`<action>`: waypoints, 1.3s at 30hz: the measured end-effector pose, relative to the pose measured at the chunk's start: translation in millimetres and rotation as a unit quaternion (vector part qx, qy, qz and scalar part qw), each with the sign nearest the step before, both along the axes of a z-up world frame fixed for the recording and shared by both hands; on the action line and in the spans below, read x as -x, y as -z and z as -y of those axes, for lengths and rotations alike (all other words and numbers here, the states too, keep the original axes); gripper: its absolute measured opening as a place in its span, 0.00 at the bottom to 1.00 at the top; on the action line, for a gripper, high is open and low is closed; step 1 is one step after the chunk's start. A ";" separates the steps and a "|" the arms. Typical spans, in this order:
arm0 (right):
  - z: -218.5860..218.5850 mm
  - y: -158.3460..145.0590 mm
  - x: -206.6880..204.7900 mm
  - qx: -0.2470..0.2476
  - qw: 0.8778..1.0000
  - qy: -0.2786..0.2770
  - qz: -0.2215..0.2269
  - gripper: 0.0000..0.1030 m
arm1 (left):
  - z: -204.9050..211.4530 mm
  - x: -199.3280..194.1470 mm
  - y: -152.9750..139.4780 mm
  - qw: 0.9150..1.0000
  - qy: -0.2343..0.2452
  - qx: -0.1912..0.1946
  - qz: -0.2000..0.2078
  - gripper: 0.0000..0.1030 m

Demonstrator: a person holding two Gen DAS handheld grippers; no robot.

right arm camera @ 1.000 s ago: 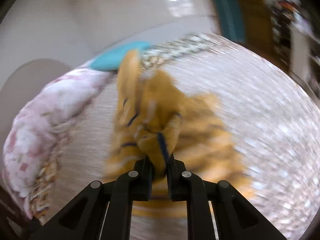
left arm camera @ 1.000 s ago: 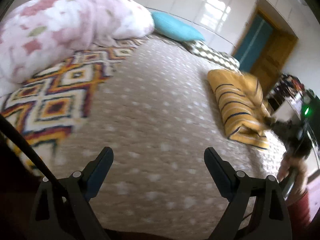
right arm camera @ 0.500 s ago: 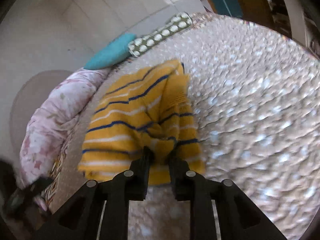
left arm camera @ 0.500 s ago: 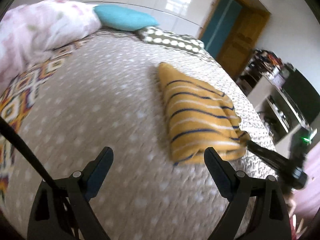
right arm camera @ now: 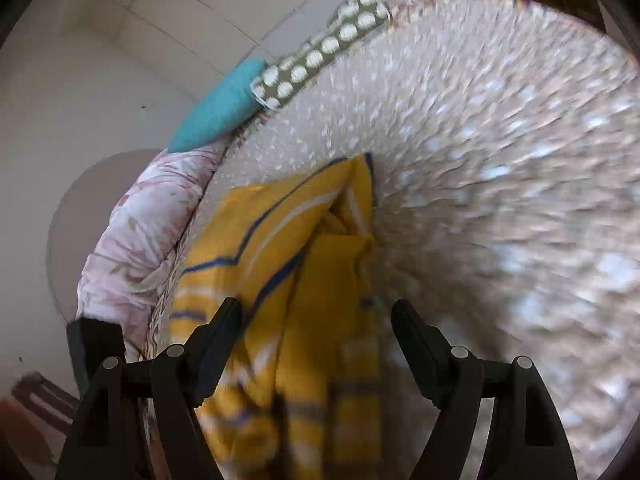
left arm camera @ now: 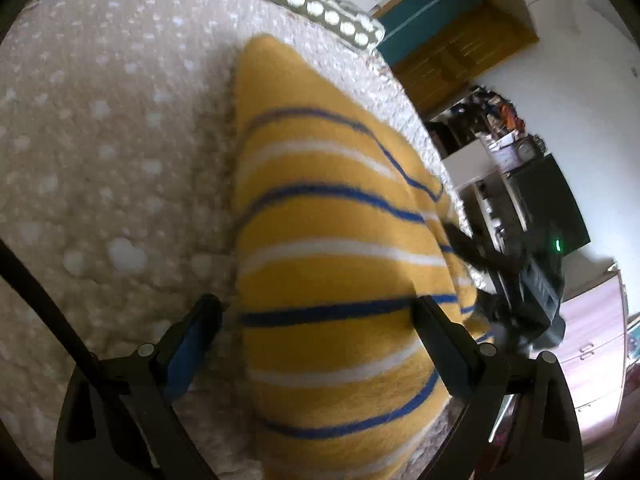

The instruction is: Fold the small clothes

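Your right gripper is standing with its two black fingers spread; its jaws have just been opening, and the folded mustard-yellow knitted garment with blue and white stripes is lying between and under them, with neither pad pressing on it. From those fingertips the garment is stretching toward twelve o'clock across the beige quilted bedspread with pale dots. At ten o'clock a pink floral duvet is bunching along the bed's edge, and further up, at eleven o'clock, a teal pillow is lying beside an olive pillow with white dots. Your left gripper is hovering with its fingers spread wide too, pinching nothing; its right finger is sitting over the garment while the left one is hanging over the bedspread at the cloth's left edge. At three o'clock in that view your right gripper is showing as a dark blurred shape at the garment's far edge, and the dotted pillow is lying at twelve o'clock.
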State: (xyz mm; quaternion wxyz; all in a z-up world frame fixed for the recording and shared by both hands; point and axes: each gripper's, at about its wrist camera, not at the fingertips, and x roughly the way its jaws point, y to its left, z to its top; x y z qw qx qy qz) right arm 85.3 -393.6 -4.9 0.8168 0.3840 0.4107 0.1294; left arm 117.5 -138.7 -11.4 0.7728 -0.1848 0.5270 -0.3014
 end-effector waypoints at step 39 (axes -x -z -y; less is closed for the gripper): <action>-28.5 -45.4 88.7 0.131 0.990 0.037 0.023 0.26 | -82.1 132.9 -1.5 0.947 -0.094 -0.267 0.154 0.89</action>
